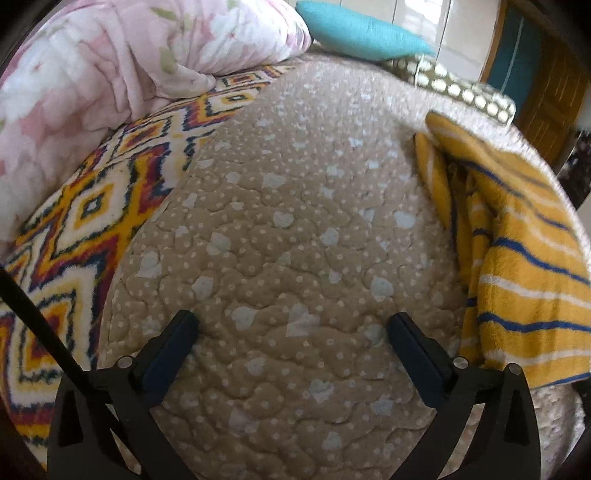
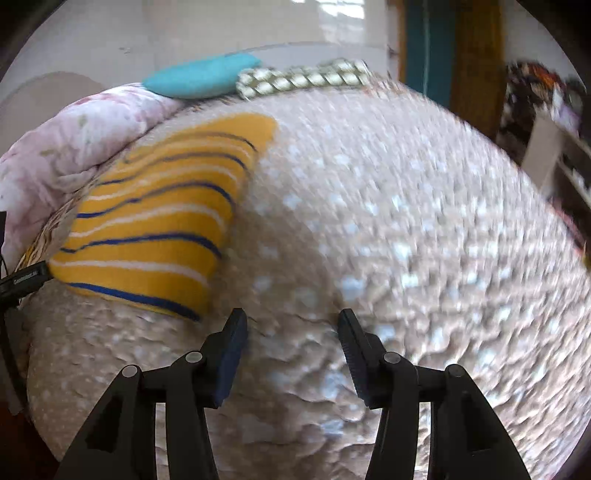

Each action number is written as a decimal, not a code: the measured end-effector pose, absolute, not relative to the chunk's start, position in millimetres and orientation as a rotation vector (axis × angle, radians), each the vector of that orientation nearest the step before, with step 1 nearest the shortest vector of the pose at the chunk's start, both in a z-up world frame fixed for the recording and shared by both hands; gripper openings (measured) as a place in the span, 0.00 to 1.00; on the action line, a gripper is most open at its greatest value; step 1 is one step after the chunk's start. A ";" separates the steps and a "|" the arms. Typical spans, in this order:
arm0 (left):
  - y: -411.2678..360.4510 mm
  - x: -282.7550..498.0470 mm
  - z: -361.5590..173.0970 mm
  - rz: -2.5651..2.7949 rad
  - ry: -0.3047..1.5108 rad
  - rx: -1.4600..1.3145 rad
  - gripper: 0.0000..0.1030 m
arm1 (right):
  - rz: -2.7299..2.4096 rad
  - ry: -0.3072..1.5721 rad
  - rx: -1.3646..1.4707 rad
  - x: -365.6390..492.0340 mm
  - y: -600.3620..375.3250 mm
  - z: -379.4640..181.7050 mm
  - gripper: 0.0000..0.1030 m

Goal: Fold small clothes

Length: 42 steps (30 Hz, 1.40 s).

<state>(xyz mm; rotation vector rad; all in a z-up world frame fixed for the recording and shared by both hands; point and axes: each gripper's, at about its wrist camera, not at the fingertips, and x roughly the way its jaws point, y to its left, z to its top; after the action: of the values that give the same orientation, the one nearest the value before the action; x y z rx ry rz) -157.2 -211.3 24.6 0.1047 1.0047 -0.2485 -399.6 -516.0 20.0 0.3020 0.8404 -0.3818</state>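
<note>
A yellow garment [image 1: 517, 229] with blue and white stripes lies folded on the beige dotted quilt [image 1: 295, 221], at the right of the left wrist view. My left gripper [image 1: 293, 325] hangs over bare quilt just left of it, jaws wide apart with nothing between them. In the right wrist view the same yellow garment [image 2: 159, 229] lies at the left on the quilt [image 2: 406, 240]. My right gripper [image 2: 293, 325] is over bare quilt to the right of the garment's near corner, open and empty. That view is blurred.
A pink floral duvet [image 1: 92, 74] is bunched at the back left beside a patterned blanket [image 1: 92, 221]. A teal pillow [image 1: 362, 33] and a dotted cushion [image 1: 465, 92] lie at the far end. A wooden door [image 1: 546, 96] stands beyond the bed.
</note>
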 end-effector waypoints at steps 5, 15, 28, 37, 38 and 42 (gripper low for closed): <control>-209.7 -154.0 24.5 -0.251 1.005 0.097 1.00 | -0.332 0.802 0.276 -402.1 -510.6 15.9 0.75; -214.1 -158.6 26.3 -0.192 0.968 0.104 1.00 | -0.243 0.749 0.303 -401.8 -509.1 11.8 0.89; -210.6 -316.1 123.2 -0.253 0.689 0.074 1.00 | -0.116 0.612 0.535 -425.8 -532.8 9.5 0.89; -228.6 -383.8 170.3 -0.332 0.545 0.100 1.00 | -0.265 0.613 0.360 -450.6 -493.6 41.3 0.89; -230.5 -387.6 171.1 -0.339 0.546 0.096 1.00 | -0.289 0.586 0.345 -455.7 -492.7 50.4 0.89; -240.8 -397.2 167.8 -0.337 0.548 0.129 1.00 | -0.344 0.516 0.329 -472.0 -494.7 76.7 0.89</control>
<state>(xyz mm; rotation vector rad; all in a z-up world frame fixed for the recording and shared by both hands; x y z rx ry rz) -397.2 -240.8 167.8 0.1294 0.5475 -0.3370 -472.0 -494.7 76.7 0.3289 0.5162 -0.3444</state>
